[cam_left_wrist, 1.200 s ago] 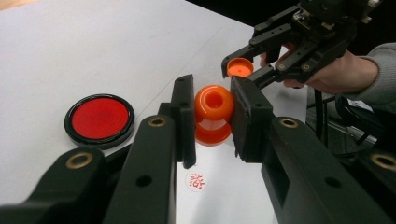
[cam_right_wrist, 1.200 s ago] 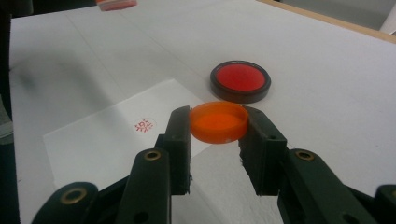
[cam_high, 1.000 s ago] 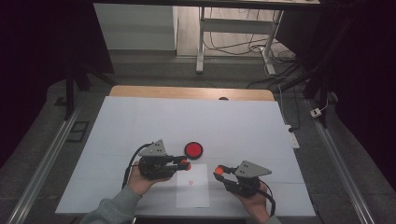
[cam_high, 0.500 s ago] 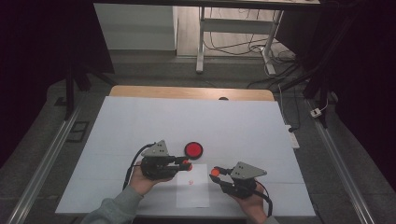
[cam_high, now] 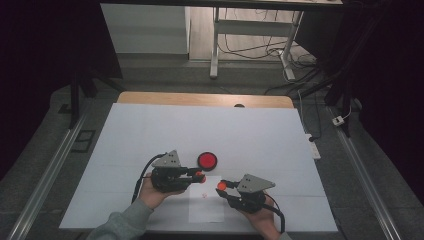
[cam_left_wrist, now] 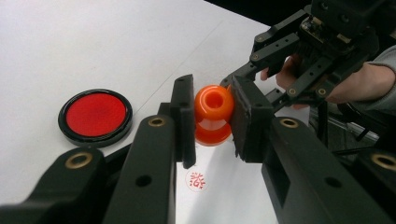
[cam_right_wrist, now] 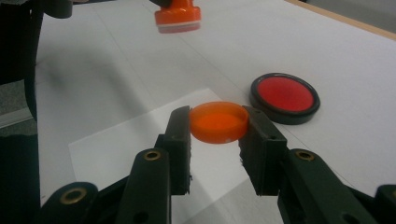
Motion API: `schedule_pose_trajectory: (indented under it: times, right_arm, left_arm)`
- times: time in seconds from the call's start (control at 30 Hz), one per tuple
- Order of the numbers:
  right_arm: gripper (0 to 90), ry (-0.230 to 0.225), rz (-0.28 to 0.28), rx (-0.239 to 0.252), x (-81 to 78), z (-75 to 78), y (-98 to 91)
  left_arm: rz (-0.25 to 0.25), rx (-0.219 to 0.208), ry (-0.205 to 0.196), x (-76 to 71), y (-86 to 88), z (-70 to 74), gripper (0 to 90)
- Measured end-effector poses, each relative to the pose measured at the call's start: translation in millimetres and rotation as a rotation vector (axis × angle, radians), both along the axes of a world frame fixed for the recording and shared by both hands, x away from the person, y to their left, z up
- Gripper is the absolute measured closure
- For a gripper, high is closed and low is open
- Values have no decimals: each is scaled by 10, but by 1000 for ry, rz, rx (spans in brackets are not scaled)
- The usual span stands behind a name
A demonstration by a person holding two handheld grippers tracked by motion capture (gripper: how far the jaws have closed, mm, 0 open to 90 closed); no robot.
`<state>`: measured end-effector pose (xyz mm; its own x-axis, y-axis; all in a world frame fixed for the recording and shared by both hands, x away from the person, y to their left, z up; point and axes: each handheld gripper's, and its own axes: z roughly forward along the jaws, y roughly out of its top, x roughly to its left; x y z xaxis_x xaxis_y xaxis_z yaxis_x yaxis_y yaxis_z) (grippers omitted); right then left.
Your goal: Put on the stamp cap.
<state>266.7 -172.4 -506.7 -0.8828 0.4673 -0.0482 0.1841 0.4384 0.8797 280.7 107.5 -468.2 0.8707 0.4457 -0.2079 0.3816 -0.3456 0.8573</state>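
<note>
A white-covered table [cam_high: 150, 130] with a bare wooden far edge is seen from above. A round red ink pad [cam_high: 207, 160] in a black case is laid on it, just beyond the left gripper's fingertips [cam_high: 199, 175]. A white paper sheet [cam_high: 206, 207], marked with what may be a small red stamp print, is spread beneath both grippers' fingertips.

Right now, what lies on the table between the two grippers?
In the high view, a white paper sheet with a small red stamp mark lies between the left gripper and right gripper.
</note>
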Motion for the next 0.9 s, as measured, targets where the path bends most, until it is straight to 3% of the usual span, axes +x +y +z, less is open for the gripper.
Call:
schedule_pose_trajectory:
  times: [0.9]
  right_arm:
    - [642, 2, 69, -14, 59, -60, 410]
  left_arm:
    - [-7, 0, 4, -18, -22, -19, 715]
